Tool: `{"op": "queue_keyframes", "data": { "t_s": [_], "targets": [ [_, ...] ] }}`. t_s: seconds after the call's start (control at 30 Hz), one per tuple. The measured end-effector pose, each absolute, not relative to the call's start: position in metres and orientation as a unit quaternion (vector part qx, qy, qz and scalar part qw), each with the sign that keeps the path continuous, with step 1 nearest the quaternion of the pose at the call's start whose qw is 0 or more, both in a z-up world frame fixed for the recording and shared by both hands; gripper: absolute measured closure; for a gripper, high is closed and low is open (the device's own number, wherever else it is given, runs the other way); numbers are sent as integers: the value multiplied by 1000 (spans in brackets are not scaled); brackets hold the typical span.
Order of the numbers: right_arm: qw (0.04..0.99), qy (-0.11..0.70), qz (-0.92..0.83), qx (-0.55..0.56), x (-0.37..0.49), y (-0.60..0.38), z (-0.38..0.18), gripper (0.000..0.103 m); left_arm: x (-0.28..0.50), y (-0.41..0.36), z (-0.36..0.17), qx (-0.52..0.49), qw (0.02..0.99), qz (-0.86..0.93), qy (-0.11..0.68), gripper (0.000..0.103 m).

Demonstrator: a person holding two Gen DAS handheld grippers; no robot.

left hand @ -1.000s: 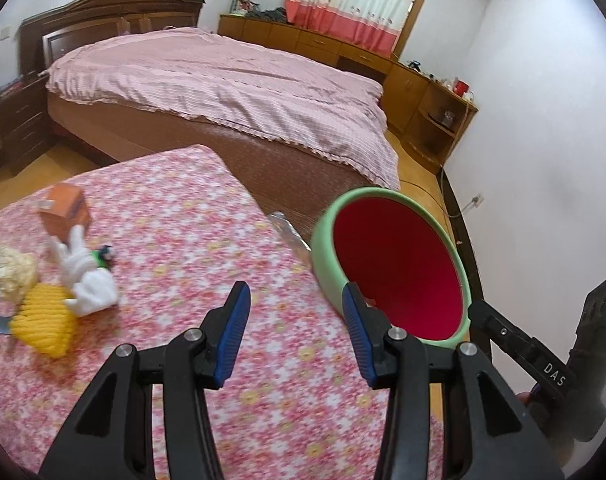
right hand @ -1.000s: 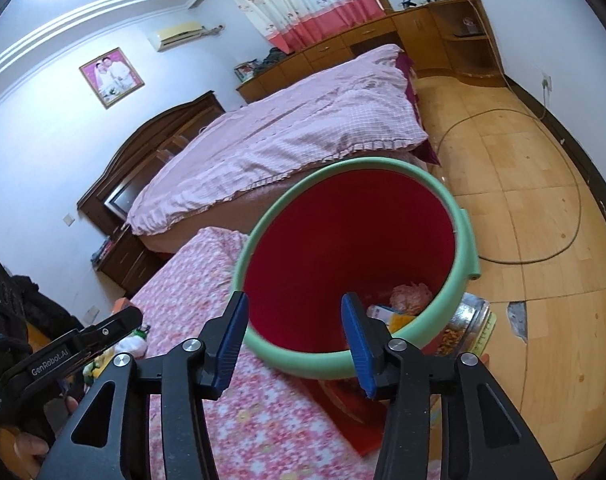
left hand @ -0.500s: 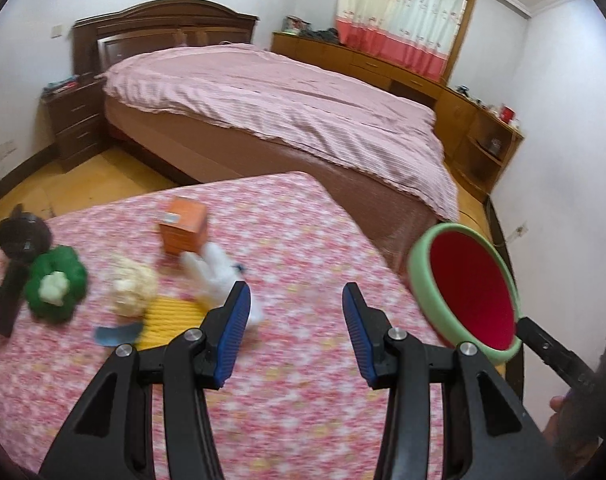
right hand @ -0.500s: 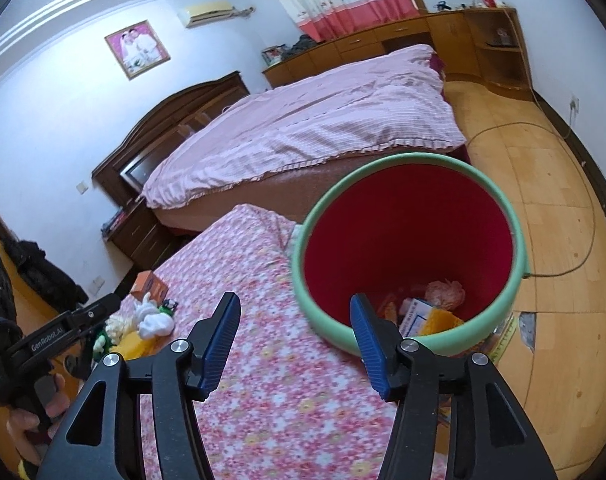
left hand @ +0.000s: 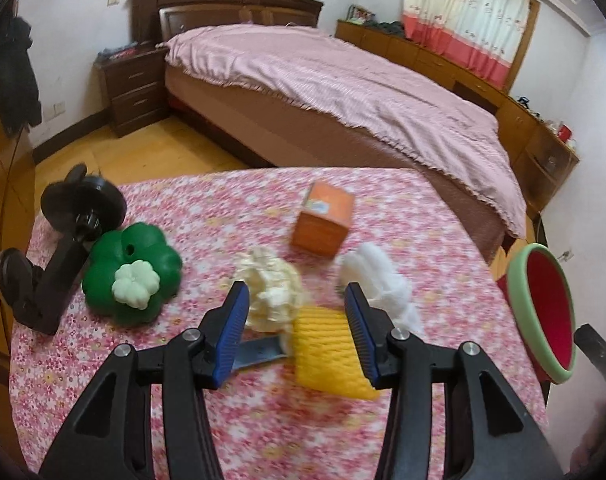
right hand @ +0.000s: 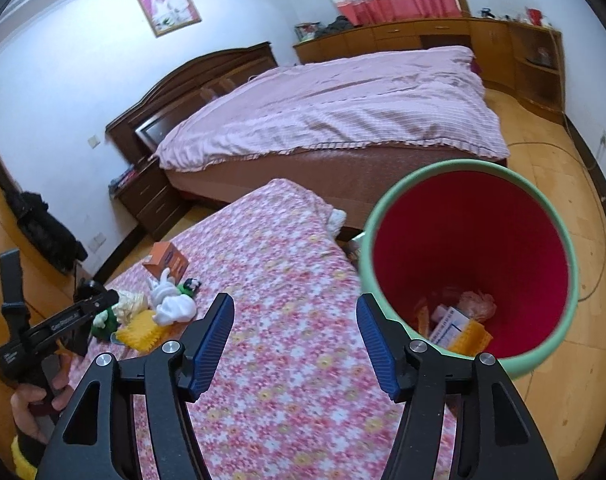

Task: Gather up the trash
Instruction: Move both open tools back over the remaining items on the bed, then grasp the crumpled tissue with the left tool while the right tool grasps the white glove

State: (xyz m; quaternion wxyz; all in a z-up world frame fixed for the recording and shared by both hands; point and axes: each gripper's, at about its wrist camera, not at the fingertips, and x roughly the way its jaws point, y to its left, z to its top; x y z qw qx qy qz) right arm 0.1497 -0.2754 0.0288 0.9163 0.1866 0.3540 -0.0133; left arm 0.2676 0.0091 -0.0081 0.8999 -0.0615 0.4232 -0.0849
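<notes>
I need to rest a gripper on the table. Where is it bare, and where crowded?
Bare: the floral cloth between the trash pile and the bin, and the near edge. Crowded: around the yellow net, white wad, orange box and green toy.

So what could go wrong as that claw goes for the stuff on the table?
The open left claw hangs over crowded trash: closing on the yellow foam net could also catch the cream wad or the white wad. The green-rimmed bin stands off the table's edge, so a dropped piece may land on the floor.
</notes>
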Motion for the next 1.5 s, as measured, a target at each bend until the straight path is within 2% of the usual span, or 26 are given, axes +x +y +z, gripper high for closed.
{"op": "queue_keyframes", "data": {
  "t_s": [0.47,0.6,0.7,1.03,1.5],
  "targets": [
    [908,383,12,168,195,-244,10,37,295,18,-49,-74,885,-74,453,52],
    [905,391,21,167,202,-236,6,37,295,17,-50,-84,883,-96,452,73],
    [903,394,31,168,206,-229,5,37,292,18,-44,-86,888,-99,442,76],
    [899,403,68,157,221,-194,3,37,258,49,-12,-109,907,-68,401,76],
    [888,426,104,137,250,-137,-17,37,233,71,-17,-121,918,-39,375,76]
  ]
}}
